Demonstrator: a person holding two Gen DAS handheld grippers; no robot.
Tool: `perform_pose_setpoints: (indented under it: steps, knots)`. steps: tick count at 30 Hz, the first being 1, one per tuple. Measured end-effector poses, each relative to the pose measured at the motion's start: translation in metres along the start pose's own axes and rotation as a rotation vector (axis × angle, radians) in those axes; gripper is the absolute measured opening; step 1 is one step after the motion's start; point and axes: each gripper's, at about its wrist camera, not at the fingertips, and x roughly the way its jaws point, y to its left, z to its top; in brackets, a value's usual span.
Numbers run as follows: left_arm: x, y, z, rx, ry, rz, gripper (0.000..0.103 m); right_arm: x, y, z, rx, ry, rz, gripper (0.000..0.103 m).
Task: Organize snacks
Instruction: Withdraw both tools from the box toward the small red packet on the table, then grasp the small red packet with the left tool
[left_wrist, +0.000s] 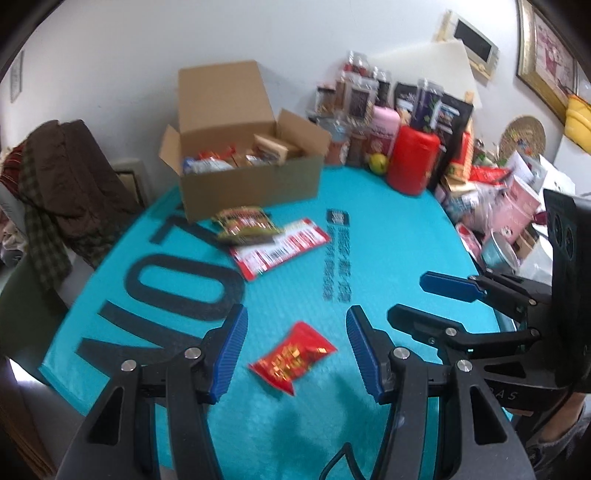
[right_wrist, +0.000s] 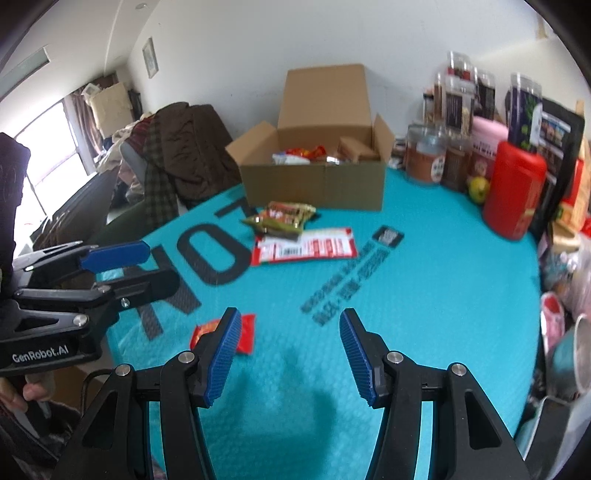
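On teal mat (left_wrist: 388, 258) | red snack packet (left_wrist: 292, 357) lies between left gripper (left_wrist: 297, 354) jaws, untouched | both jaws apart, empty

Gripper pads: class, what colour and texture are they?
Blue and ribbed pads, clearest in the right wrist view.

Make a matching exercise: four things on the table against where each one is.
Things:
1. small red packet
2. cardboard box
3. red canister
4. green packet

Places:
A. far right, among the jars
B. lying partly on the red-and-white packet
C. nearest, between the left gripper's fingers in its view
D. open, at the far edge

Pairs: 1-C, 2-D, 3-A, 4-B
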Motion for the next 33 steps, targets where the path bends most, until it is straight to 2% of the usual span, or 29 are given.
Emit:
perform_pose_setpoints:
  steps: [7,19,22,23,25,33]
  knots:
    - [0.031,-0.001,-0.016,-0.006,0.109,-0.040,0.055,0.012,-0.008,-0.017,0.020,0.052,0.022,0.056]
    - [0.082,0.004,-0.029,0.049,0.223,0.005,0.055,0.030,-0.018,-0.027,0.043,0.120,0.029,0.056]
    - [0.091,0.008,-0.029,0.032,0.249,-0.019,0.055,0.035,-0.023,-0.024,0.054,0.129,0.022,0.056]
    - [0.091,0.009,-0.029,0.027,0.229,-0.021,0.054,0.036,-0.024,-0.023,0.056,0.132,0.017,0.056]
    - [0.091,0.009,-0.028,0.041,0.209,-0.002,0.039,0.038,-0.027,-0.021,0.059,0.136,0.009,0.056]
    - [0.085,0.031,-0.014,0.012,0.147,0.057,0.034,0.047,-0.031,-0.002,0.024,0.152,-0.042,0.056]
